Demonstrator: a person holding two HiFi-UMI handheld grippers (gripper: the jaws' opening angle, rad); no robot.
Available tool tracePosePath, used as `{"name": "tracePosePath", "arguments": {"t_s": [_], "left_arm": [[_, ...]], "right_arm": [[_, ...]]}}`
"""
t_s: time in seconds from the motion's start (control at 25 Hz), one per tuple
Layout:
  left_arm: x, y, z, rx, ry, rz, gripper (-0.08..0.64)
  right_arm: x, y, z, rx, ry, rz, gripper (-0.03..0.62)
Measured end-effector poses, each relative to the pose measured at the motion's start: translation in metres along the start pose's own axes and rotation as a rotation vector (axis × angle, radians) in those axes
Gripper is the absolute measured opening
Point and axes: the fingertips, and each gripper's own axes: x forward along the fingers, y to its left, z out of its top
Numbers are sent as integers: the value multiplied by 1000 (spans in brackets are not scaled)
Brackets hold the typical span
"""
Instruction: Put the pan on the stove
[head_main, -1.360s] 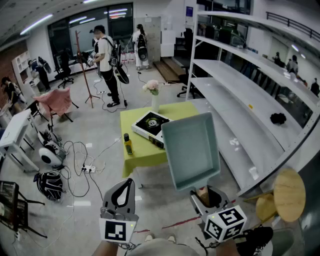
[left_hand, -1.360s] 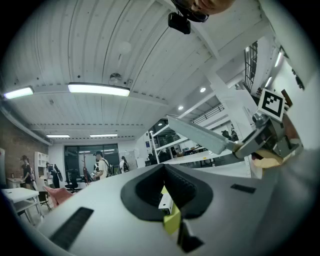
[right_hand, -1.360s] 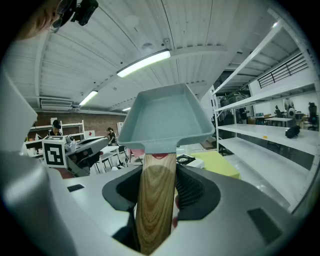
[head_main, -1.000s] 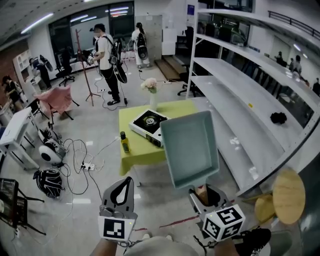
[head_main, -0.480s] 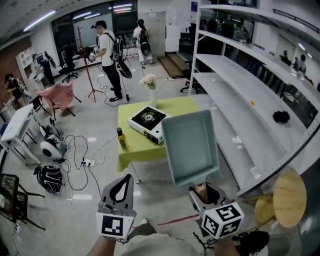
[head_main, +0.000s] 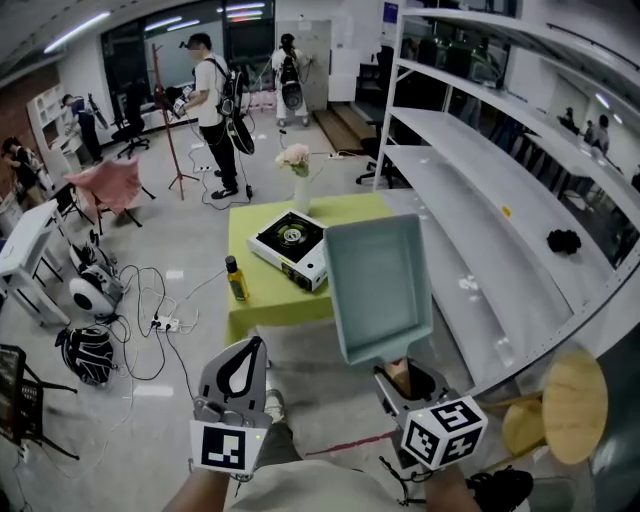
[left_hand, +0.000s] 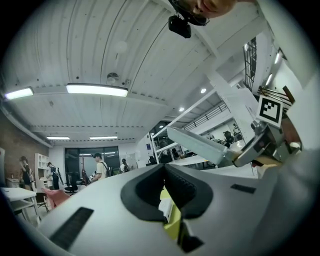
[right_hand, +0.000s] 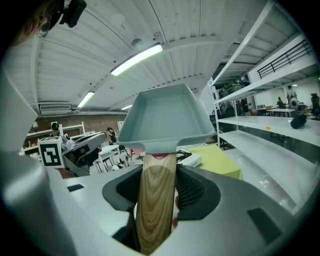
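Note:
A square grey-green pan (head_main: 378, 290) with a wooden handle (right_hand: 155, 200) is held up in the air, tilted away from me, by my right gripper (head_main: 404, 380), which is shut on the handle. The white portable stove (head_main: 290, 241) with a black burner lies on a yellow-green table (head_main: 352, 210) ahead, beyond the pan. In the right gripper view the pan (right_hand: 165, 117) fills the centre and the stove (right_hand: 189, 158) peeks out below it. My left gripper (head_main: 256, 347) hovers at the lower left, shut and empty, its tips meeting in the left gripper view (left_hand: 164, 169).
A dark bottle (head_main: 234, 278) stands at the table's near left corner, a vase of flowers (head_main: 296, 165) at its far edge. Long white shelves (head_main: 480, 200) run along the right. A wooden stool (head_main: 573, 405) stands at the lower right. Cables (head_main: 150, 310) and bags lie on the floor left; people stand far back.
The table and stove have drifted slightly left and nearer in the head view. The pan stays held the same way in the right gripper. The left gripper has hardly moved.

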Motion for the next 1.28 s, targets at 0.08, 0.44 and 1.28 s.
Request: {"name": "tracePosePath", "arguments": {"t_s": [0.08,0.44,1.28], "left_arm": [[13,7,-6,14,9,-5,8],[70,76,-46,-67,60,-20,8],[216,253,-142,-107,178,-77,8]], "right_arm": [[16,-2,3,-4,11,-4,184],[103,-5,18,-5,70,-31,184],[322,-6,79,60,173,-127,184]]}}
